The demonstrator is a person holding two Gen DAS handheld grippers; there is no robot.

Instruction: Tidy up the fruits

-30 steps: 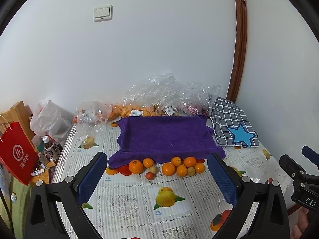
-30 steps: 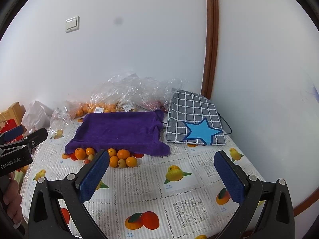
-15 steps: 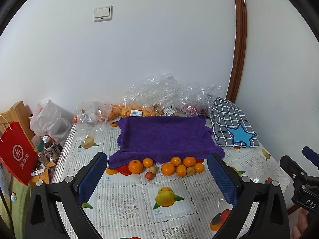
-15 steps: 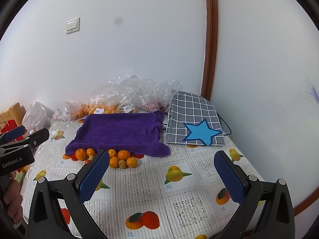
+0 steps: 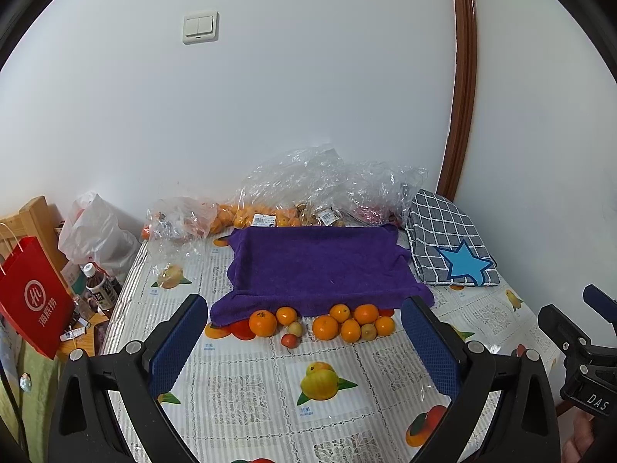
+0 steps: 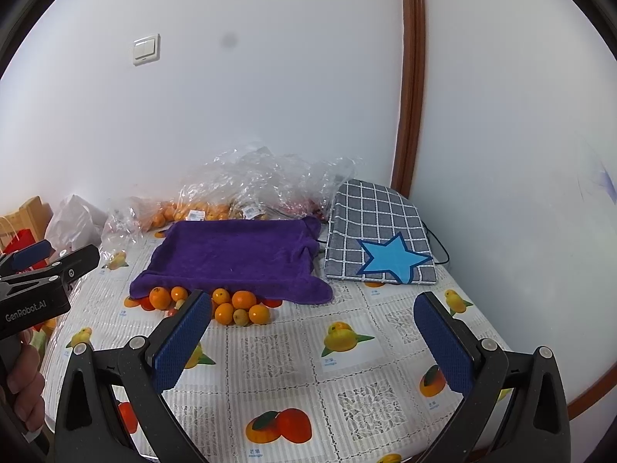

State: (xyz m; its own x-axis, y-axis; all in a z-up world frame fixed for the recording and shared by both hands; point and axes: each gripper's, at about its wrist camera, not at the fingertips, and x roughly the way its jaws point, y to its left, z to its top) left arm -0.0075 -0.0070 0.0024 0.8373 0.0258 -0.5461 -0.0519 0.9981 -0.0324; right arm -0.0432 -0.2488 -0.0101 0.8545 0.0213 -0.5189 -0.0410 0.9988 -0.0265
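Note:
Several loose oranges (image 5: 326,326) and a few small pale and red fruits (image 5: 290,340) lie in a row on the table, at the front edge of a purple towel (image 5: 320,266). The same row (image 6: 235,306) and towel (image 6: 235,254) show in the right wrist view. My left gripper (image 5: 304,341) is open and empty, held above the table in front of the fruits. My right gripper (image 6: 314,341) is open and empty, to the right of the fruits. Clear plastic bags (image 5: 308,189) with more oranges lie behind the towel.
A fruit-print tablecloth (image 5: 250,386) covers the table. A grey checked bag with a blue star (image 5: 451,247) lies at the right. A red paper bag (image 5: 32,301), bottles and a white bag (image 5: 96,235) stand left of the table. Walls close the back and right.
Both grippers have barely moved; the view has shifted only slightly. The fruits and towel lie as before.

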